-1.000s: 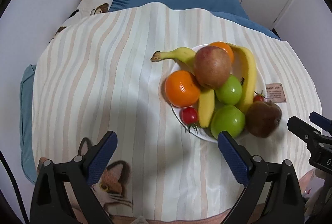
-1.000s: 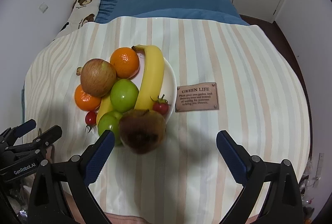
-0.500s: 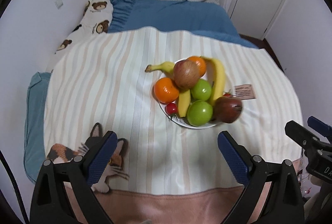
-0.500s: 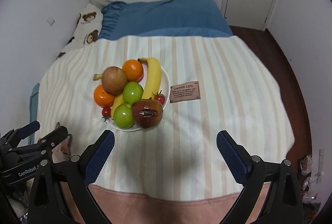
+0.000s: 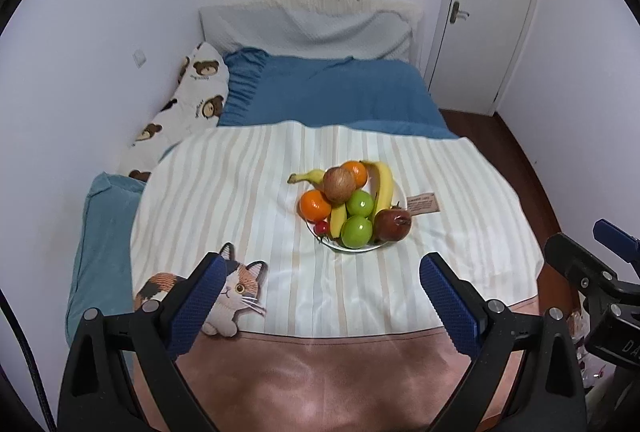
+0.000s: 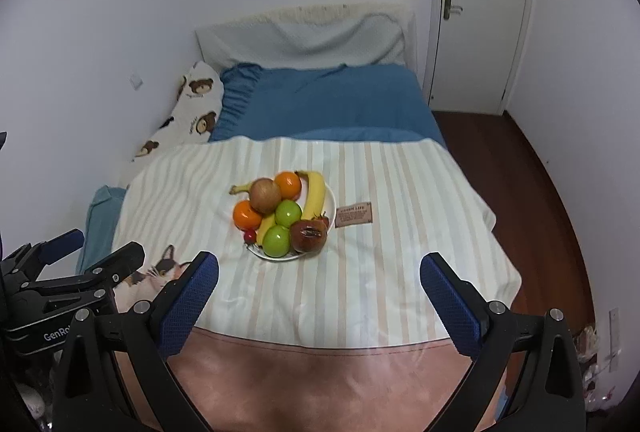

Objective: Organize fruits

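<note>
left wrist view: the left claw (image 5: 320,288) stands wide open and holds nothing; the right claw (image 5: 592,252) shows at the right edge, also empty.
right wrist view: the right claw (image 6: 320,284) has its blue pads set wide apart with nothing between them; the left claw (image 6: 76,252) shows at the left edge.
task item location: the white plate (image 6: 331,197) rests on the striped cloth (image 6: 400,252) over the bed (image 6: 328,103); it carries two oranges, a red-brown apple (image 6: 265,195), two green apples, two bananas, cherry tomatoes and a dark red fruit (image 6: 308,235).
stage (judgement): all fruit appears gathered on the plate; both claws stand well apart from it, near the foot of the bed, so the task looks finished or nearly so.
procedure (judgement): if any correction is made, approach from above and close on one fruit only; the pile is stacked and round fruit can roll.
risk: the dark red fruit sits at the near rim, touching a green apple (image 6: 277,240), and seems the likeliest to slip off.
surroundings: a brown label (image 6: 354,214) lies just beside the plate; a cat print (image 5: 236,284) marks the cloth's near-left corner; a bear-print pillow (image 5: 188,99) lies along the wall; a door (image 5: 492,11) stands at far right.
obstructions: none between the claws and the plate.
</note>
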`<state>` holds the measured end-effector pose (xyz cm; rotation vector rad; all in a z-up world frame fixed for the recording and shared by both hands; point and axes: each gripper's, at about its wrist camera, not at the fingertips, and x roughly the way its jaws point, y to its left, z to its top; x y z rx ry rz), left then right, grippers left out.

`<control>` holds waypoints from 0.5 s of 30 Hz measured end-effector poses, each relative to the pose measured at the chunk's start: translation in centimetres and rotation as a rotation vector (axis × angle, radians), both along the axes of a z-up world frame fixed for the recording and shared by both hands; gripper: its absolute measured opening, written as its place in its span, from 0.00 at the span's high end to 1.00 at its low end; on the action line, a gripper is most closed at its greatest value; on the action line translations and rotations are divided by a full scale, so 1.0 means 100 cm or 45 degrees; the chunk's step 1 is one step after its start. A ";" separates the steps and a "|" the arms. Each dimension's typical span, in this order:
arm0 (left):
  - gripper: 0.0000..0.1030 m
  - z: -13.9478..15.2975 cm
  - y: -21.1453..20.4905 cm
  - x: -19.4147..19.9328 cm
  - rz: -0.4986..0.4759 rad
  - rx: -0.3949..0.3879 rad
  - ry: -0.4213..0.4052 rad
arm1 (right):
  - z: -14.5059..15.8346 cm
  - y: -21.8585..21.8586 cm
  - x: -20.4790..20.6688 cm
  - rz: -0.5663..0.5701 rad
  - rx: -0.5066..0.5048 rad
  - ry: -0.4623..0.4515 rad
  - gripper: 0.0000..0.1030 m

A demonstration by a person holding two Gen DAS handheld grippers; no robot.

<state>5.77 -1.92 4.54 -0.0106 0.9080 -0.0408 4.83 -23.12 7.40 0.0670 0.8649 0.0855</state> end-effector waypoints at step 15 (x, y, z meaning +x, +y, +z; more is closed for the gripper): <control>0.04 0.029 0.005 -0.042 0.038 0.025 -0.068 | 0.046 0.009 -0.052 0.028 -0.017 -0.094 0.00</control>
